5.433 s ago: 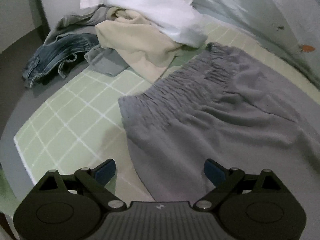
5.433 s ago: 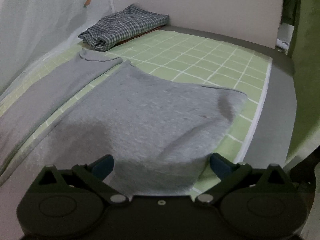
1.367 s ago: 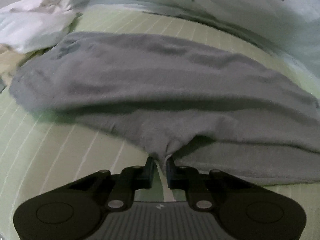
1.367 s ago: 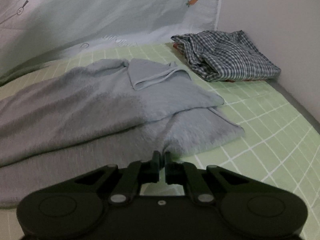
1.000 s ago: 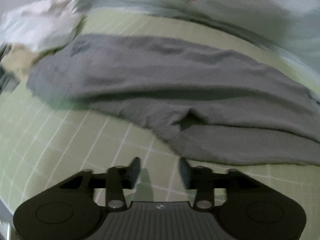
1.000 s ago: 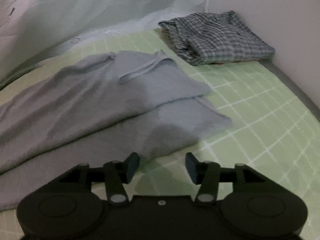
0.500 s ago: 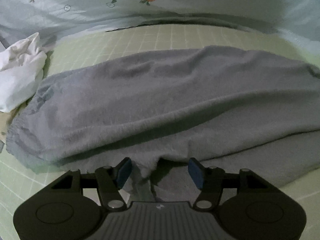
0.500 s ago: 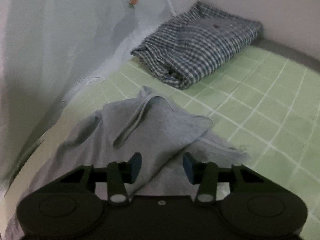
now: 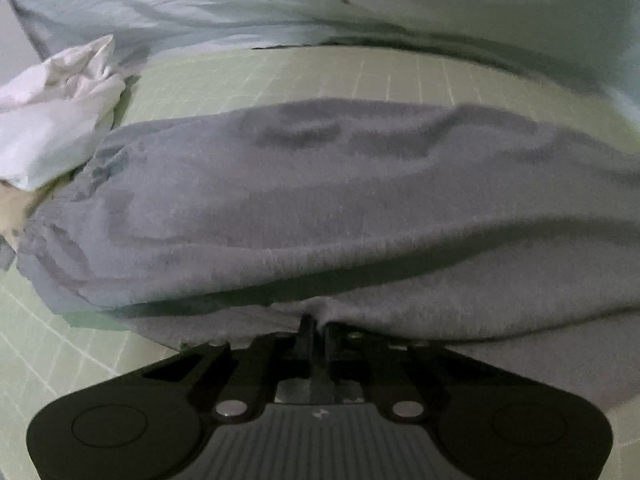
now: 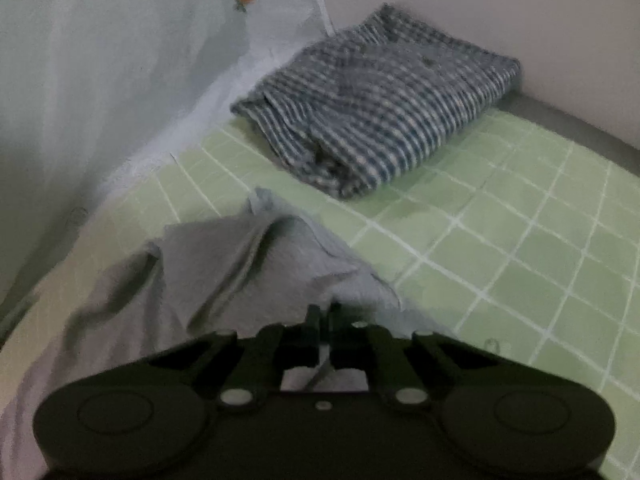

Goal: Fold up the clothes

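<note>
Grey trousers lie folded lengthwise across the green checked mat; the elastic waist is at the left. My left gripper is shut on the near edge of the trousers, cloth pinched between its fingers. In the right wrist view the leg-end of the grey trousers lies rumpled with a fold turned up. My right gripper is shut on the trousers' near edge there.
A white garment and a beige one lie at the left. A folded blue checked shirt sits at the far corner by the wall. A pale carrot-print sheet hangs along the back. The green mat extends right.
Both grippers were open half a second ago over the trousers' near edge. They have closed on the cloth now. Earlier they had let go of it and moved in again.
</note>
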`<state>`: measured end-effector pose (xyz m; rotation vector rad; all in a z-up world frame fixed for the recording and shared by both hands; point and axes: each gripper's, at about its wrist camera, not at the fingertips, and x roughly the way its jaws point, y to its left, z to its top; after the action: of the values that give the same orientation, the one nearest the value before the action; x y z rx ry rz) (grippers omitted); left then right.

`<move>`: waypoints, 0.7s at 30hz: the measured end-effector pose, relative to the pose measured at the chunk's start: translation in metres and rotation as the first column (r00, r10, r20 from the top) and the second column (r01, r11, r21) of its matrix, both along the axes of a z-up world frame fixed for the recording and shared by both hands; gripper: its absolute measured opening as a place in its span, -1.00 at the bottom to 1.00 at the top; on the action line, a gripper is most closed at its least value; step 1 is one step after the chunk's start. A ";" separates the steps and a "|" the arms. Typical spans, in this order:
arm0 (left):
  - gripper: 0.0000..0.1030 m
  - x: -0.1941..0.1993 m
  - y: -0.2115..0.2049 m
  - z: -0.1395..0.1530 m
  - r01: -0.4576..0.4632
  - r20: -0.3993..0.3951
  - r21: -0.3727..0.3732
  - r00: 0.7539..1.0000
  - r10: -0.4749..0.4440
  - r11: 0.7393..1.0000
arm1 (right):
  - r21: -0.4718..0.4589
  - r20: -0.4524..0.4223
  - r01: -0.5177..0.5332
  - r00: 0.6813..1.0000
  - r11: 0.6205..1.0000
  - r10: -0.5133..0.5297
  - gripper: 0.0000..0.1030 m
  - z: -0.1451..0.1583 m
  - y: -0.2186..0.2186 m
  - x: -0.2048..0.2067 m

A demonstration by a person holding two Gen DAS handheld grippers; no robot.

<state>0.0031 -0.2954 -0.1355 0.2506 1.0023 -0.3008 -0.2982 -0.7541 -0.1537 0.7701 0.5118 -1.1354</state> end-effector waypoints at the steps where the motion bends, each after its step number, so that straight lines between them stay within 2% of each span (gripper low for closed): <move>1: -0.92 0.001 0.003 0.002 -0.013 0.004 -0.015 1.000 0.013 1.000 | -0.016 0.008 -0.003 1.000 1.000 0.003 -0.93 0.004 0.001 -0.002; 8: -0.93 -0.017 0.028 0.045 -0.015 0.144 -0.075 0.989 0.026 0.997 | -0.168 0.058 -0.018 0.998 0.986 0.028 -0.94 0.054 0.026 -0.027; 11: -0.93 -0.031 0.040 0.060 -0.010 0.191 -0.076 0.981 0.025 0.997 | -0.232 0.043 -0.024 0.998 0.972 0.035 -0.94 0.071 0.042 -0.039; 15: -0.92 -0.041 0.057 0.039 -0.023 0.131 -0.073 0.991 0.032 0.997 | -0.155 -0.036 -0.047 0.998 0.987 0.042 -0.94 0.046 0.044 -0.051; 19: -0.82 -0.049 0.057 0.021 -0.010 0.062 -0.025 0.998 0.011 1.000 | -0.070 -0.116 -0.065 0.992 0.995 0.056 -0.92 0.021 0.046 -0.062; 20: -0.80 -0.051 0.057 0.022 -0.009 0.064 -0.026 0.998 0.010 1.000 | -0.048 -0.136 -0.068 0.989 0.997 0.061 -0.90 0.014 0.046 -0.064; 21: -0.80 -0.052 0.057 0.024 -0.008 0.068 -0.028 0.998 0.010 1.000 | -0.039 -0.137 -0.057 0.989 0.998 0.051 -0.75 0.012 0.048 -0.069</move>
<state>-0.0494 -0.2386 -0.1116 0.2296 0.9315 -0.2962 -0.3675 -0.7057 -0.1418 0.6416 0.6170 -1.1498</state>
